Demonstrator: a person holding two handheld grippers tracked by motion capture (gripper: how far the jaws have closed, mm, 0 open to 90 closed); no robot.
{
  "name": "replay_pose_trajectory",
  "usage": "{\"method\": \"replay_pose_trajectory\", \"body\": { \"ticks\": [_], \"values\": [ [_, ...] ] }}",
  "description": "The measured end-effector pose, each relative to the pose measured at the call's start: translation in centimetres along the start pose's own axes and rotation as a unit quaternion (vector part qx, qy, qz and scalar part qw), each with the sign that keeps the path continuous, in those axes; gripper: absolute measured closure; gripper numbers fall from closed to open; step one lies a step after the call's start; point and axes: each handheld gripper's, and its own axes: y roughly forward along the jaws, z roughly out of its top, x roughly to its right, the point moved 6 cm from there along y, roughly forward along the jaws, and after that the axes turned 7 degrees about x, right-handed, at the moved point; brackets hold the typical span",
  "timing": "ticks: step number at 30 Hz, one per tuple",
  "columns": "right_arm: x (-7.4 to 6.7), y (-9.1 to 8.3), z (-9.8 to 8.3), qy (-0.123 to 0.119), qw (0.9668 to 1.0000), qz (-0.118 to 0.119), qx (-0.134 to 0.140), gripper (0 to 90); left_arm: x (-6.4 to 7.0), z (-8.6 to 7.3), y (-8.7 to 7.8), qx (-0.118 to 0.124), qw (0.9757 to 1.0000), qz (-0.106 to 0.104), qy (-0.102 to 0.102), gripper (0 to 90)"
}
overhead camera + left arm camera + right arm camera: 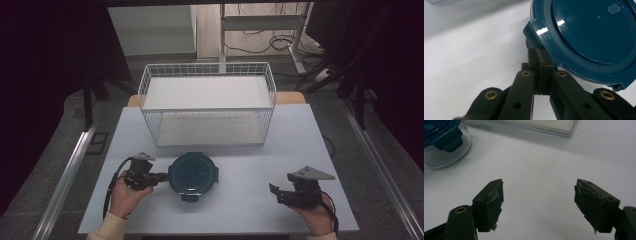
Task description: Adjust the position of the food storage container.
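A round clear container with a dark blue clip-on lid [192, 174] stands on the white table, near its front and left of centre. My left gripper [162, 176] lies at the container's left side, pointing right. In the left gripper view its jaws [541, 53] are pressed together with nothing between them, and their tips touch the underside of a latch tab [534, 27] of the lid [589, 37]. My right gripper [275, 192] rests near the front right, open and holding nothing. The right gripper view shows its jaws [539, 195] spread over bare table, with the container [444, 147] far off at the upper left.
A white wire basket [207, 107] with two flat shelves stands at the back middle of the table [250, 160]. Its lower corner [554, 126] appears at the top of the right gripper view. Dark curtains and metal rails flank the table.
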Motion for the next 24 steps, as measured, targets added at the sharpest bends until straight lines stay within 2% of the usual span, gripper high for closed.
{"method": "replay_pose_trajectory", "body": {
  "ticks": [6,11,15,20,24],
  "values": [
    [0.0,0.0,0.0,0.0,1.0,0.0,0.0,22.9,1.1,0.3,0.6,-0.002,1.0,-0.01,0.001,90.0],
    [0.0,0.0,0.0,0.001,1.0,0.0,0.0,22.9,1.9,0.5,1.0,-0.003,0.9999,-0.008,0.007,90.0],
    [0.1,0.1,-0.1,0.002,1.0,-0.001,-0.002,22.9,2.3,0.6,1.2,-0.002,0.9999,-0.013,0.006,90.0],
    [0.2,0.1,-0.1,0.003,1.0,-0.001,-0.002,22.9,2.8,0.7,1.4,-0.003,0.9999,-0.008,0.012,90.0],
    [0.2,0.1,-0.1,0.002,1.0,-0.001,-0.002,22.9,3.0,0.7,1.6,0.0,0.9998,-0.015,0.01,90.0]
  ]
}}
